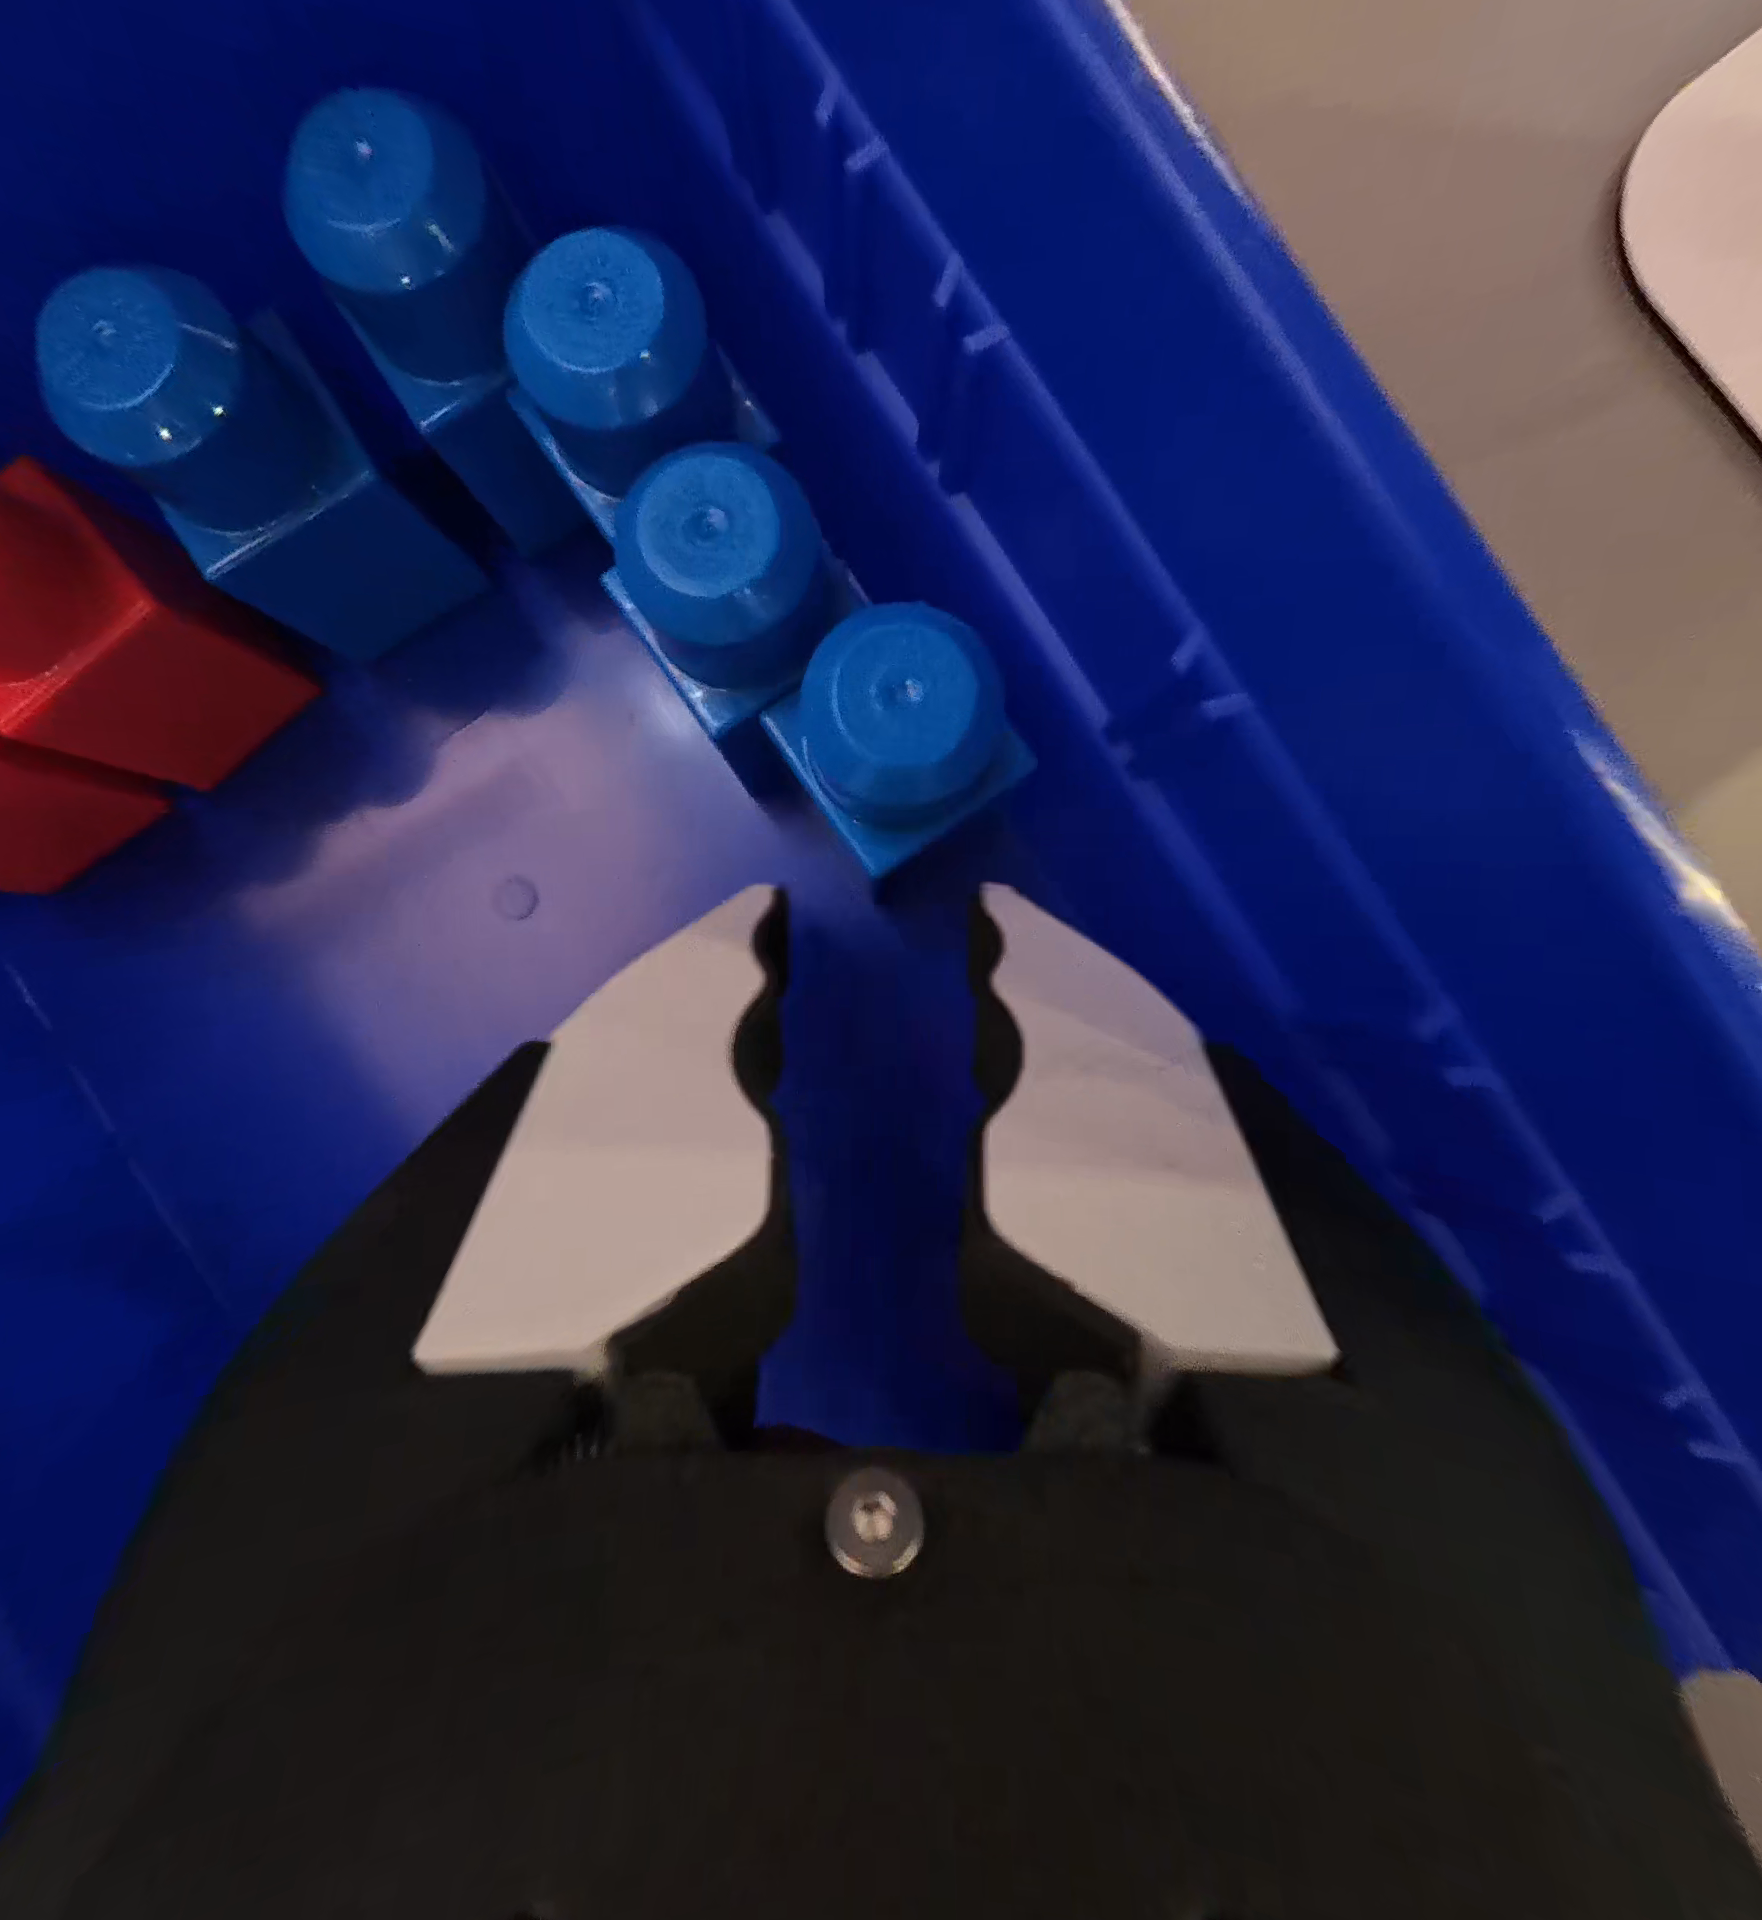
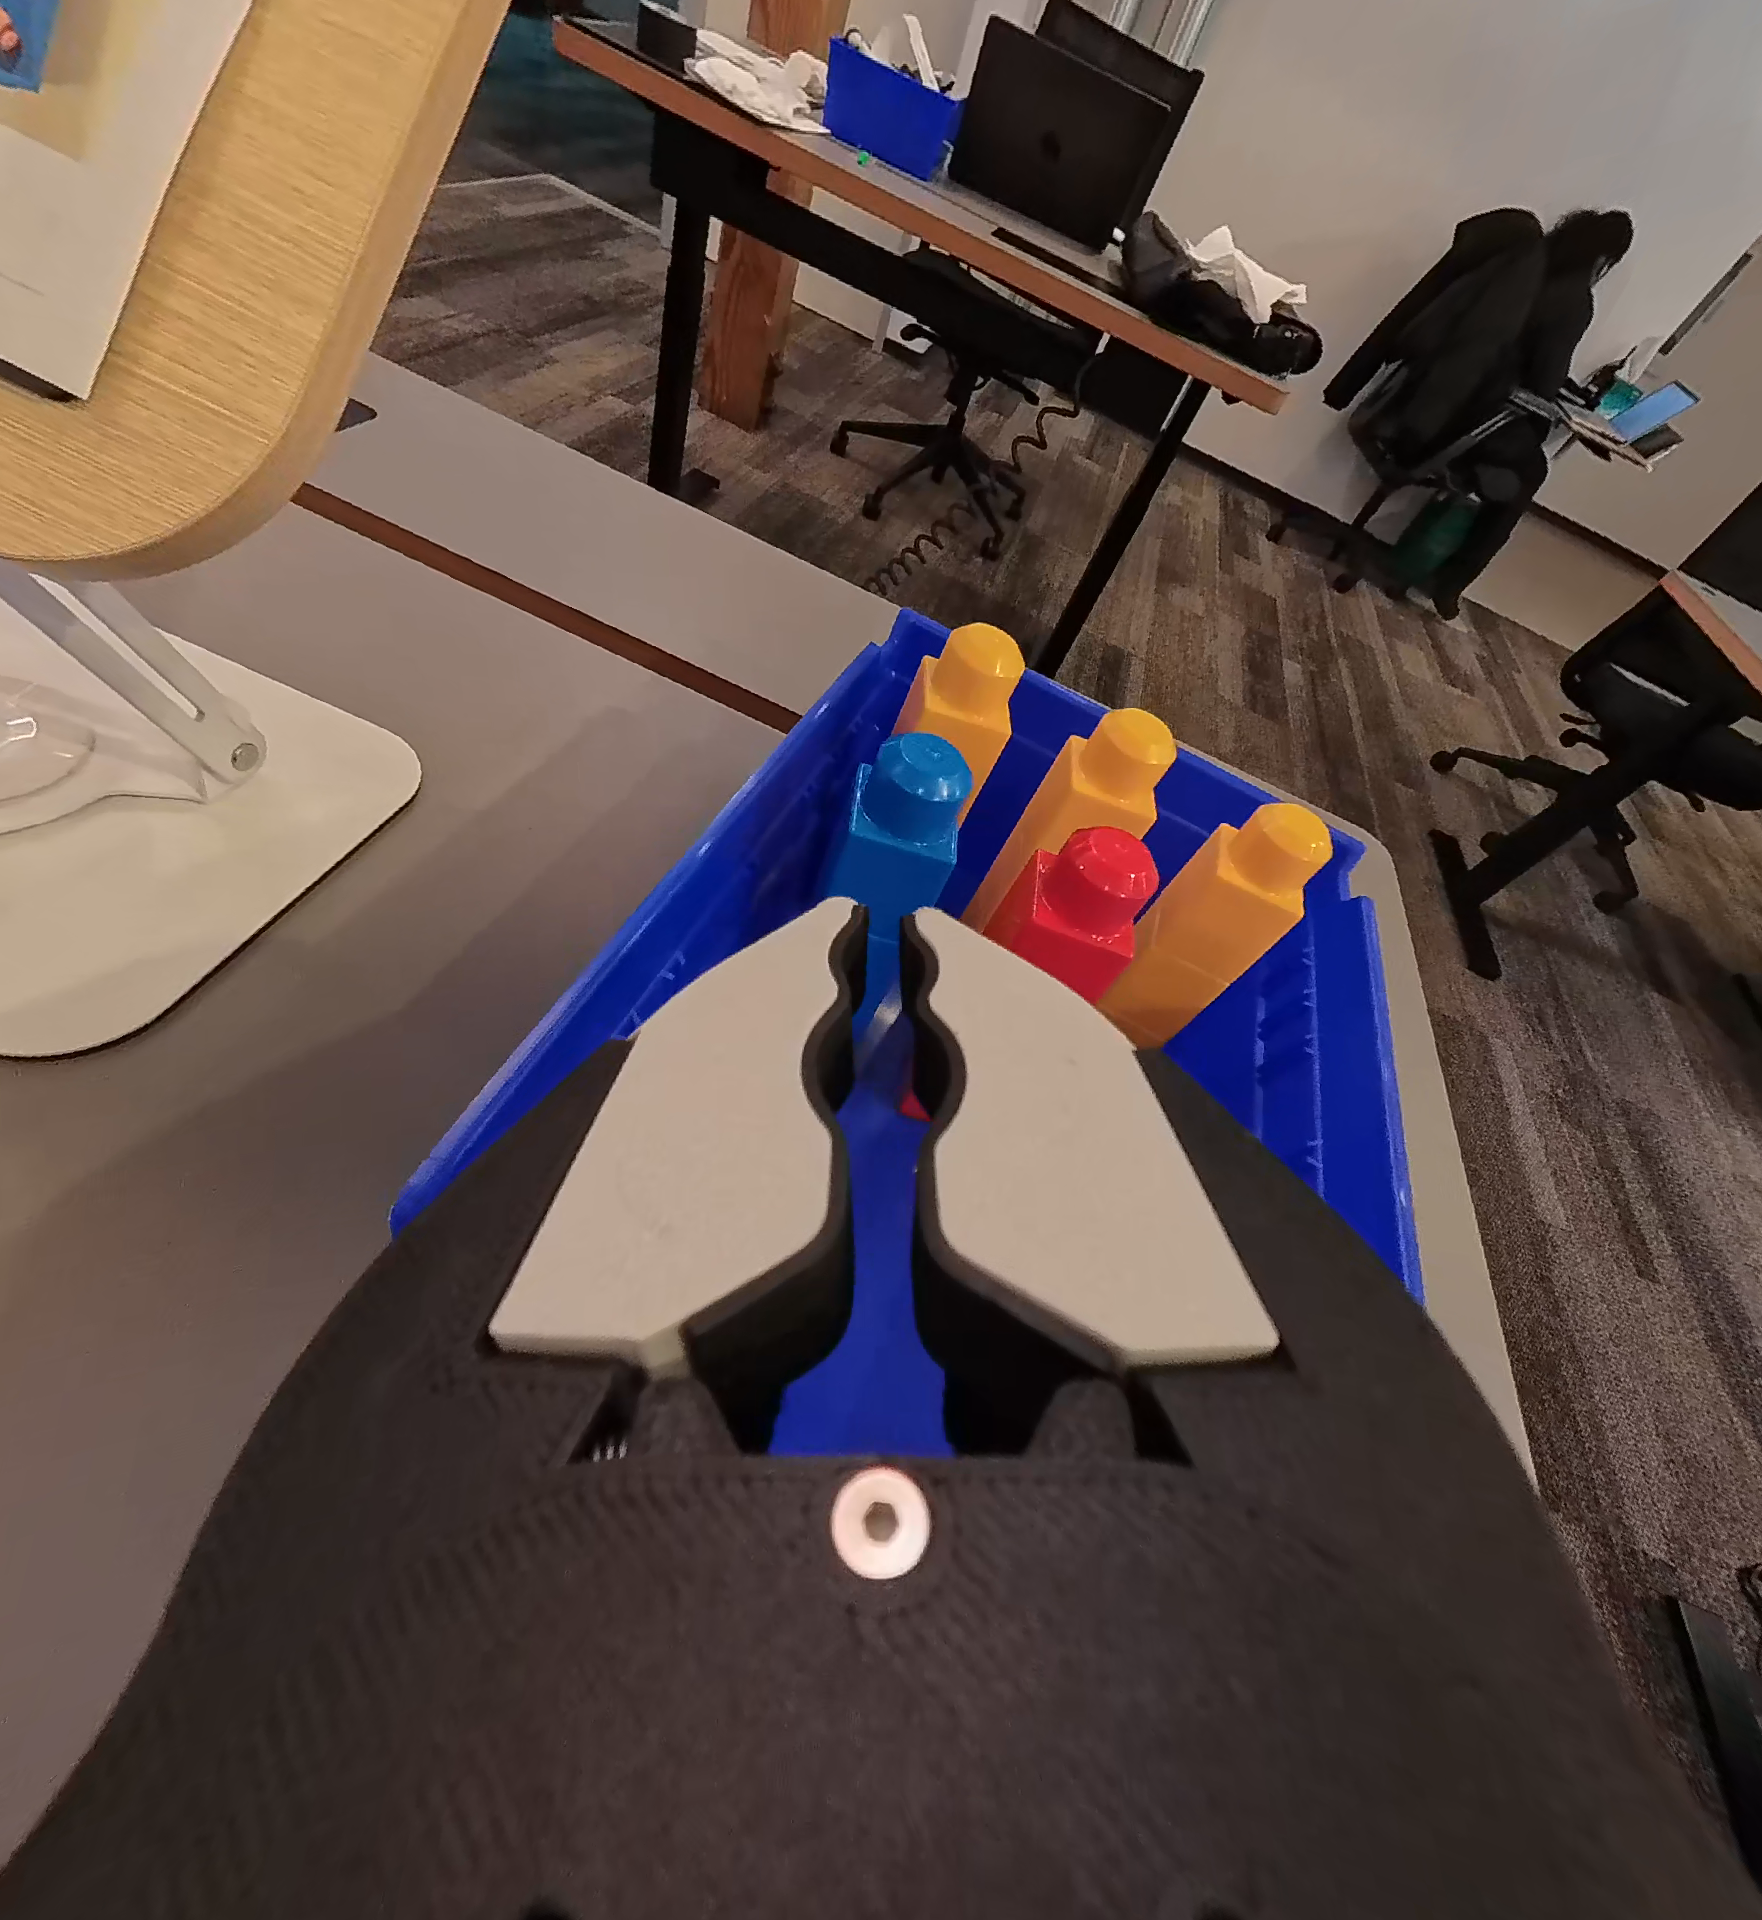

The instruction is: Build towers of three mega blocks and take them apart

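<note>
In the left wrist view my left gripper [image 1: 882, 904] is down inside the blue bin [image 1: 1168, 623]. Its jaws are apart, with only the bin floor between them. Just ahead of its tips a blue block [image 1: 898, 727] stands against the bin wall. Several more blue blocks [image 1: 586, 353] stand in a row behind it, and red blocks [image 1: 77, 675] are at the left. In the right wrist view my right gripper [image 2: 885, 920] hovers over the bin [image 2: 648, 987] with its jaws nearly together. A blue tower [image 2: 903, 831] shows beyond the tips. A red tower [image 2: 1074, 914] and three yellow towers [image 2: 1241, 904] stand beside it.
The bin sits on a grey table [image 2: 233, 1195] near its right edge. A monitor's white stand base [image 2: 129, 831] is to the left and also shows in the left wrist view [image 1: 1750, 260]. Desks and office chairs stand on the floor beyond. My right fingertips sit around 60 cm from my left ones.
</note>
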Demonstrator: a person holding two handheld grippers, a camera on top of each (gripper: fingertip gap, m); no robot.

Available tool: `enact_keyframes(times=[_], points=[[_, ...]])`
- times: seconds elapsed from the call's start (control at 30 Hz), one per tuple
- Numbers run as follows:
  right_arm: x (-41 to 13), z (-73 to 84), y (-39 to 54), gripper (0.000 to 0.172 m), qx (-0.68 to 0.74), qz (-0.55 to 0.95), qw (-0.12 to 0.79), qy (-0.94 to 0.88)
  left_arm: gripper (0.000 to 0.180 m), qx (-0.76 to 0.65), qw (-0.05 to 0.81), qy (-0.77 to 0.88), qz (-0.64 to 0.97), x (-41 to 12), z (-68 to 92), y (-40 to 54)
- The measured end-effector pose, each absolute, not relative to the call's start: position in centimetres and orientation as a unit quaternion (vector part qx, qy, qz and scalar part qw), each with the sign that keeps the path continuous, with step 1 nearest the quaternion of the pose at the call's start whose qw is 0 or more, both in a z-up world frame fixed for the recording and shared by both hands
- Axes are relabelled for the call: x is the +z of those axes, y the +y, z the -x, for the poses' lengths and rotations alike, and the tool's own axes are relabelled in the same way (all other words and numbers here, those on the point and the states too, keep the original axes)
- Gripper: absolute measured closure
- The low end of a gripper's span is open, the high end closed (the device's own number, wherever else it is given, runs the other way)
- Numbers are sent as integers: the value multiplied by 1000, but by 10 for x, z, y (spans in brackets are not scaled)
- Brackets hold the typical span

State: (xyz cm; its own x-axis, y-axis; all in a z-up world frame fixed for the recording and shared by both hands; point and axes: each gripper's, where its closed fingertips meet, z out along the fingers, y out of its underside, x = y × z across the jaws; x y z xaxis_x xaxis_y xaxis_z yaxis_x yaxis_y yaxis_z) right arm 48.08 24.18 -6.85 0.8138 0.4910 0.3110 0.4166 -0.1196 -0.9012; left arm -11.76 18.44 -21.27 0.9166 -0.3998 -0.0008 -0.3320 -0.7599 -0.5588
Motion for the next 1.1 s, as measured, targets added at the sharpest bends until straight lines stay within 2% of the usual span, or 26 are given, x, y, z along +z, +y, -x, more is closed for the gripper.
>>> enact_keyframes(times=[0.13, 0.27, 0.37, 0.5, 0.57, 0.67, 0.83, 0.97, 1.03, 1.1], points=[[-68, -480, 242, 166, 32, 747, 590, -305, 116, -27, 289, 240, 926, -207, 115, 187], [-70, -479, 242, 166, 33, 749, 587, -306, 108, -3, 285, 289, 914, -206, 115, 198], [-71, -480, 243, 166, 33, 750, 585, -306, 116, 11, 293, 338, 894, -204, 110, 208], [-72, -480, 243, 166, 32, 751, 584, -306, 118, -2, 283, 298, 912, -207, 113, 219], [-72, -480, 243, 166, 31, 751, 584, -307, 130, 12, 269, 286, 920, -211, 120, 217], [-71, -480, 242, 166, 31, 750, 585, -307, 139, 6, 260, 259, 930, -213, 128, 213], [-70, -479, 242, 166, 31, 750, 584, -309, 145, 35, 264, 217, 939, -209, 142, 213], [-69, -479, 241, 166, 32, 749, 586, -308, 136, 8, 286, 195, 938, -201, 135, 217], [-70, -479, 241, 166, 32, 749, 585, -309, 123, -20, 288, 184, 939, -203, 126, 220], [-70, -479, 241, 166, 32, 749, 585, -309, 128, -19, 280, 185, 942, -209, 125, 223]])
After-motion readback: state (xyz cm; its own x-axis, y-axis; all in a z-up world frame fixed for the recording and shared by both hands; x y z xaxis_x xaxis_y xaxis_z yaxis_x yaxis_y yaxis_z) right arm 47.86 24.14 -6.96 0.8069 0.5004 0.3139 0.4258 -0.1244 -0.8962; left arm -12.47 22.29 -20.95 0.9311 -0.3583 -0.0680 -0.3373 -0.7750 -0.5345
